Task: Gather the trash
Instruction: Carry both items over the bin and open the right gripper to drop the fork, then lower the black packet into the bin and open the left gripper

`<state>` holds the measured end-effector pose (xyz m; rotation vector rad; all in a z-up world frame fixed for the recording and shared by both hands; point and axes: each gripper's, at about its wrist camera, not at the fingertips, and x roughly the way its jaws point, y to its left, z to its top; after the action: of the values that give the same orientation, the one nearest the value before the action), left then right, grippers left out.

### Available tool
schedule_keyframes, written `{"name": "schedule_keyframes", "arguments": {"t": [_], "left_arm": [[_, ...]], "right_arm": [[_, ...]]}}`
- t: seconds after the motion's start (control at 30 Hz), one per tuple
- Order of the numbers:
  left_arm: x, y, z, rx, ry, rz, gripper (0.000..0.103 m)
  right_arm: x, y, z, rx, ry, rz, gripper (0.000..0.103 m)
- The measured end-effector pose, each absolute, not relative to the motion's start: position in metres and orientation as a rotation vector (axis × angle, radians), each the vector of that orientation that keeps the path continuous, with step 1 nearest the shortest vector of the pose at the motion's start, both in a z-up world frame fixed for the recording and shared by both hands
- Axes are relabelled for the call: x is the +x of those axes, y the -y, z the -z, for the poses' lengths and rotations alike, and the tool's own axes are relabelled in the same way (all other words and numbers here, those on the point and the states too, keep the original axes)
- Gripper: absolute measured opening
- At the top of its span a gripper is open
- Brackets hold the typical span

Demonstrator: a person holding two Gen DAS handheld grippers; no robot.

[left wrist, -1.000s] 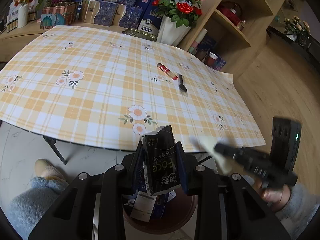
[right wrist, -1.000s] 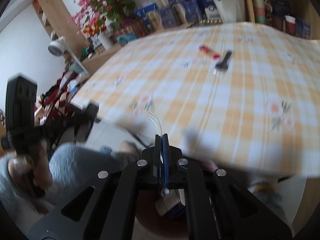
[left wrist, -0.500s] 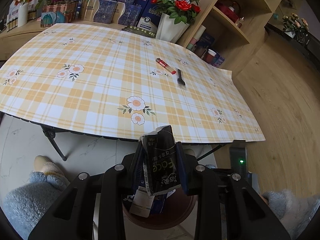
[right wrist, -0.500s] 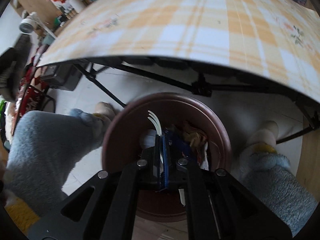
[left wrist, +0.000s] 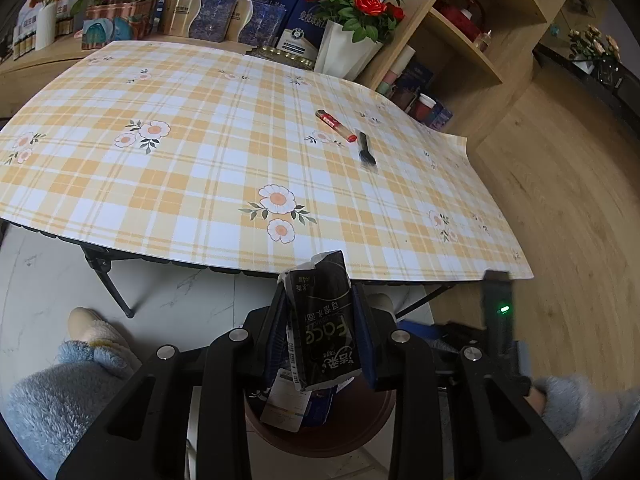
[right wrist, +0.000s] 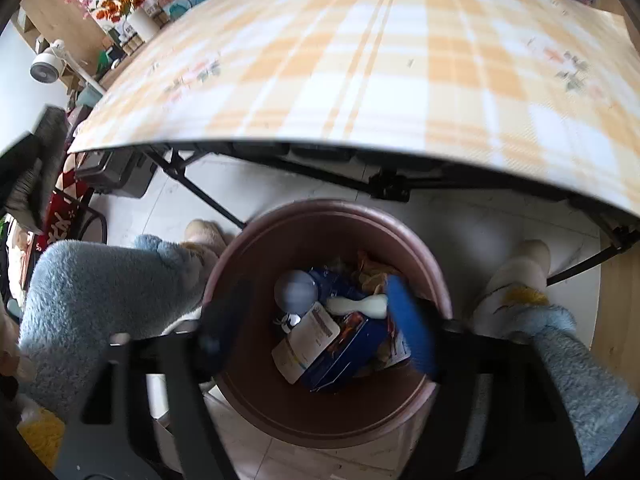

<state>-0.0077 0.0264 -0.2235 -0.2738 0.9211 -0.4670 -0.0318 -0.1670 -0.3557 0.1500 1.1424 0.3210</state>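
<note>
My right gripper (right wrist: pixel 320 332) has just sprung its jaws wide over the brown bin (right wrist: pixel 400 412), nothing between them. My left gripper (left wrist: pixel 323 332) clamps a black carton (left wrist: pixel 326 328) above that bin (next in). A red tube (left wrist: pixel 335 125) waits near the tabletop's far right edge.

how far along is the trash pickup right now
Done: several wrappers and cartons lie in the brown bin; the right gripper, jaws just opened, hangs over it with nothing between them. In hand: the left gripper clamps a black carton. Left: a red stick and black piece on the table.
</note>
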Motion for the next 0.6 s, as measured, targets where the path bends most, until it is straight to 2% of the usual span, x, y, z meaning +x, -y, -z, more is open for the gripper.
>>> {"name": "schedule_keyframes", "arguments": {"t": [0.1, 0.2, 0.4, 0.6], "left_arm": [[-0.008, -0.022, 0.228, -0.238, -0.924, 0.472, 0.031], [-0.008, -0.016, 0.237, -0.202, -0.933, 0.5, 0.031], [-0.005, 0.005, 0.266, -0.138, -0.956, 0.582, 0.031], [-0.008, 0.031, 0.295, -0.065, -0.985, 0.673, 0.032]], "right_arm": [[-0.037, 0.171, 0.342, 0.123, -1.105, -0.319, 0.093], [-0.043, 0.175, 0.33, 0.083, -1.07, -0.326, 0.097], [-0.056, 0.193, 0.319, 0.088, -0.974, -0.259, 0.097], [-0.053, 0.198, 0.333, 0.095, -1.0, -0.182, 0.097]]}}
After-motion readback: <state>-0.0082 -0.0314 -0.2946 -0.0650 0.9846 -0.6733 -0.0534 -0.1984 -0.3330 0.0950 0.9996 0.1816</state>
